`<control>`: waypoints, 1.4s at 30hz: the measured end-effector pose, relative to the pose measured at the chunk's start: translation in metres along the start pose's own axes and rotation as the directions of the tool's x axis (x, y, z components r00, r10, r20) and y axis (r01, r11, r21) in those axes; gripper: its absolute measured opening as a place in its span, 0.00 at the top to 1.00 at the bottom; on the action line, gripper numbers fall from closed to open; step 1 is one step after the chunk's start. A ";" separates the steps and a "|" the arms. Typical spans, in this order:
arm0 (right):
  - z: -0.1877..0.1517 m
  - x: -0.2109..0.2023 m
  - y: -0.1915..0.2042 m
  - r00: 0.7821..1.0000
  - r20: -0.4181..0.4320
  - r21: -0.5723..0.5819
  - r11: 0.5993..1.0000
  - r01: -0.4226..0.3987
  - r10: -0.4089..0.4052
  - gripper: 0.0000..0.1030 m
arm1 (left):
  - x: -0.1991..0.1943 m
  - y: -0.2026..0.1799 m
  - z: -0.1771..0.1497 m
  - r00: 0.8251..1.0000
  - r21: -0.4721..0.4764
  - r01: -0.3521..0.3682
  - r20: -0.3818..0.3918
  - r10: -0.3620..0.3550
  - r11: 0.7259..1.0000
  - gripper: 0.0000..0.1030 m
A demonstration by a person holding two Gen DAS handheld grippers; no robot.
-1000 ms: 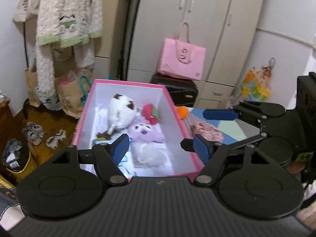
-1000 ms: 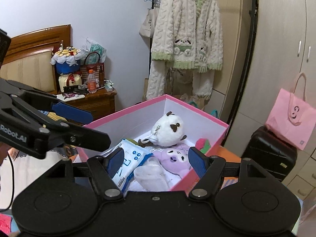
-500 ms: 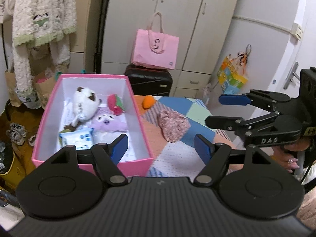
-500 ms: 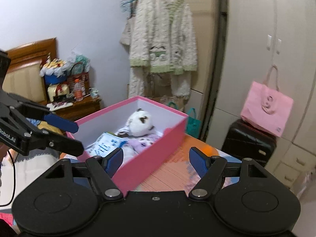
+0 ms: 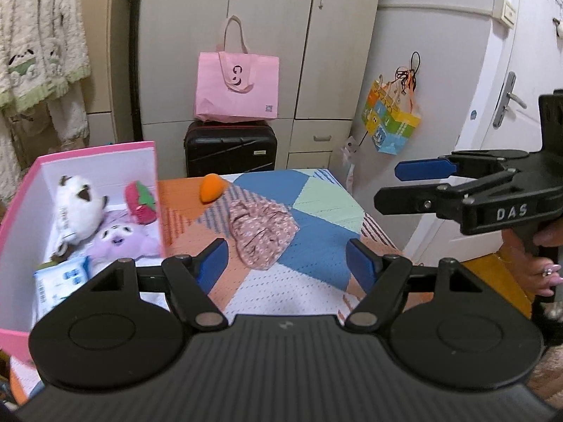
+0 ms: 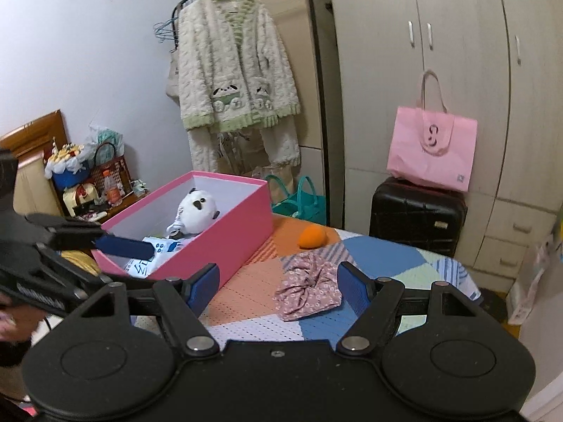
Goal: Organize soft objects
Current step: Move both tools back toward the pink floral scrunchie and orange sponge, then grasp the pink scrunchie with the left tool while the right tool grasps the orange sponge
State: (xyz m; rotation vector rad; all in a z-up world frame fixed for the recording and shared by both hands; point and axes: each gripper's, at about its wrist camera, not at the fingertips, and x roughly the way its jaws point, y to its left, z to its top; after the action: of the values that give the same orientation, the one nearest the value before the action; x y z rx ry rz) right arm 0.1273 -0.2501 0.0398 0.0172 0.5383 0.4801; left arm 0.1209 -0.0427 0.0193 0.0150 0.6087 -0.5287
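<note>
— While both claws hang over the patchwork tabletop (image 5: 327, 246), how do they stand?

— The left claw (image 5: 286, 262) is spread wide and has nothing between its blue pads; the floral cloth (image 5: 262, 228) lies on the tabletop ahead of it, untouched. The right claw (image 6: 278, 286) is just as wide apart and bare, with the same cloth (image 6: 309, 286) showing in the gap between its pads but lying beyond them.

— What can't you make out?

— The pink box (image 5: 21, 190) is cut off at the left edge of the left wrist view, so its near corner is lost. From the right wrist view its wall (image 6: 225, 242) hides most of what lies inside. The person's hand (image 5: 547, 270) on the right claw's grip shows only as fingers at the frame edge.

— And the soft things?

— The cloth is pink with a small flower print, crumpled, with a twisted knot. An orange plush (image 5: 211, 192) sits beyond it, near the box. Inside the box lie a white plush (image 5: 79, 204), a purple plush (image 5: 119, 239), a red strawberry plush (image 5: 140, 202) against the wall, and a blue-and-white packet (image 5: 61, 277).
</note>
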 end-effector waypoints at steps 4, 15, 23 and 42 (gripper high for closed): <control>0.001 0.015 -0.020 0.998 -0.027 0.047 0.998 -0.052 0.053 0.24 | 0.030 -0.006 0.003 1.000 0.004 -0.018 0.002 0.018 1.000 0.29; 0.013 0.082 -0.072 0.990 -0.026 0.095 0.986 -0.136 0.139 0.24 | 0.123 0.006 -0.001 0.996 -0.057 -0.070 0.055 0.073 0.996 0.28; 0.022 0.153 -0.096 0.975 -0.054 0.045 0.976 -0.214 0.216 0.25 | 0.181 0.012 -0.006 0.981 -0.081 -0.188 0.032 0.192 0.979 0.16; 0.030 0.287 -0.111 0.929 -0.198 -0.126 0.932 -0.340 0.313 0.25 | 0.207 0.002 -0.015 0.976 0.013 -0.215 -0.040 0.216 0.976 0.38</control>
State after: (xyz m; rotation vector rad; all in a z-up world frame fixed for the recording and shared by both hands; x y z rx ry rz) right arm 0.4063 -0.2180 -0.0898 -0.0892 0.6726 0.8570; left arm 0.2570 -0.1356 -0.1072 0.0989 0.6367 -0.3209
